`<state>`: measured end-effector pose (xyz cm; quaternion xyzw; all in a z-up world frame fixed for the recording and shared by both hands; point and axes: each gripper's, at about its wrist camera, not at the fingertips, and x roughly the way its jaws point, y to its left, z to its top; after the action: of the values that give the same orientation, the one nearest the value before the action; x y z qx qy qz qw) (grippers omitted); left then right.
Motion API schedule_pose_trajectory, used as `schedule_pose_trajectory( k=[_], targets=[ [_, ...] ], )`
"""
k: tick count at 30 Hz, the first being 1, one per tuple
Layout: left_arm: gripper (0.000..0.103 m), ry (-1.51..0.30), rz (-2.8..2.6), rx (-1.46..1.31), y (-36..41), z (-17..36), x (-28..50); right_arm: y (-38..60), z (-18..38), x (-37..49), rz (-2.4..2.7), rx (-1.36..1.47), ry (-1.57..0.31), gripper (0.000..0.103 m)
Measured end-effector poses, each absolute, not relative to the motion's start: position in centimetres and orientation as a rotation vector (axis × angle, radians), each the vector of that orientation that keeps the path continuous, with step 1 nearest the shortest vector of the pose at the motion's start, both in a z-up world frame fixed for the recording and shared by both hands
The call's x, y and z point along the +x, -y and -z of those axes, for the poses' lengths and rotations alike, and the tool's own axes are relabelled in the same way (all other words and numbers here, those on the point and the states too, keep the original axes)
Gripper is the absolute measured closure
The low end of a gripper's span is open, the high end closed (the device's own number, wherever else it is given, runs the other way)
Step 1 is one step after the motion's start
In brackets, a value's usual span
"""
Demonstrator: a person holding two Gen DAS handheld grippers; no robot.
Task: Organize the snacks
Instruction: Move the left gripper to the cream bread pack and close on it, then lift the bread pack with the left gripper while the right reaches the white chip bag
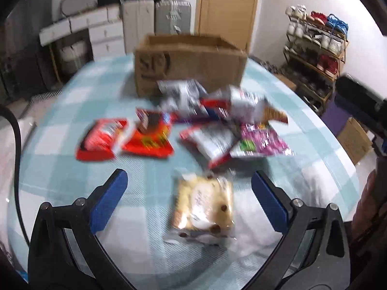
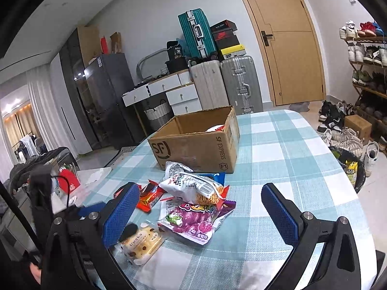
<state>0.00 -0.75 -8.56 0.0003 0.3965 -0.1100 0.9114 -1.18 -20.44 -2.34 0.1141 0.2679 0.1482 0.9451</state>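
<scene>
Several snack packets lie on the checked tablecloth (image 2: 285,154) in front of an open cardboard box (image 2: 193,145) (image 1: 188,62). Nearest me is a yellow bread packet (image 1: 204,205) (image 2: 141,241). My left gripper (image 1: 189,186) is open, its blue pads on either side of that packet and just above it. A purple packet (image 2: 193,220) (image 1: 263,140), a white noodle packet (image 2: 193,186) and red packets (image 1: 101,139) (image 2: 148,194) lie between it and the box. My right gripper (image 2: 200,205) is open over the purple packet, holding nothing. A packet shows inside the box (image 2: 216,128).
Suitcases (image 2: 227,84), white drawers (image 2: 179,91) and a wooden door (image 2: 285,41) stand behind the table. A shoe rack (image 2: 367,58) and loose shoes are on the right, with a small carton (image 2: 358,125) on the floor. Bare tablecloth stretches right of the box.
</scene>
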Motion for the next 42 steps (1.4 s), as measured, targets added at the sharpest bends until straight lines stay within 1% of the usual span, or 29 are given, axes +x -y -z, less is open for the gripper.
schedule_pose_trajectory(
  k=[6,12,21,31,33,35,36,38,39,40,41,42],
  targets=[
    [0.001,-0.792,0.198,0.065,1.6,9.1,0.1,20.2,2.4,-1.3,-0.347,0.225,-0.547,0.001],
    [0.001,-0.895,0.221,-0.025,0.5,10.9,1.4,19.1,2.8,-1.3,-0.374,0.196,-0.568,0.001],
    [0.001,-0.935,0.207,0.0,1.1,12.7,2.8,20.3,3.3,-1.2,-0.385,0.271,-0.582,0.001],
    [0.002,-0.937,0.193,0.045,2.5,13.7,3.1,21.6,3.8,-1.0,-0.35,0.32,-0.609,0.001],
    [0.007,-0.936,0.18,0.046,2.2,13.7,3.1,21.5,3.9,-0.8,-0.344,0.316,-0.616,0.001],
    [0.016,-0.927,0.182,0.039,1.8,13.2,2.6,21.4,4.1,-0.7,-0.335,0.31,-0.626,0.001],
    [0.019,-0.924,0.189,0.037,1.7,13.1,2.6,21.3,4.2,-0.6,-0.328,0.304,-0.633,0.001],
    [0.032,-0.916,0.197,0.04,1.6,12.9,2.5,21.2,4.5,-0.4,-0.325,0.298,-0.645,0.001],
    [0.035,-0.913,0.197,0.05,1.6,12.9,2.4,21.2,4.6,-0.2,-0.323,0.295,-0.651,0.001],
    [0.045,-0.912,0.194,0.071,1.7,12.8,2.3,21.1,4.7,-0.1,-0.32,0.292,-0.655,0.001],
    [0.048,-0.911,0.202,0.076,1.7,12.8,2.2,21.0,4.8,-0.1,-0.318,0.288,-0.659,0.001],
    [0.048,-0.915,0.21,0.073,1.7,12.7,2.0,20.9,4.9,0.0,-0.315,0.281,-0.663,0.001]
  ],
)
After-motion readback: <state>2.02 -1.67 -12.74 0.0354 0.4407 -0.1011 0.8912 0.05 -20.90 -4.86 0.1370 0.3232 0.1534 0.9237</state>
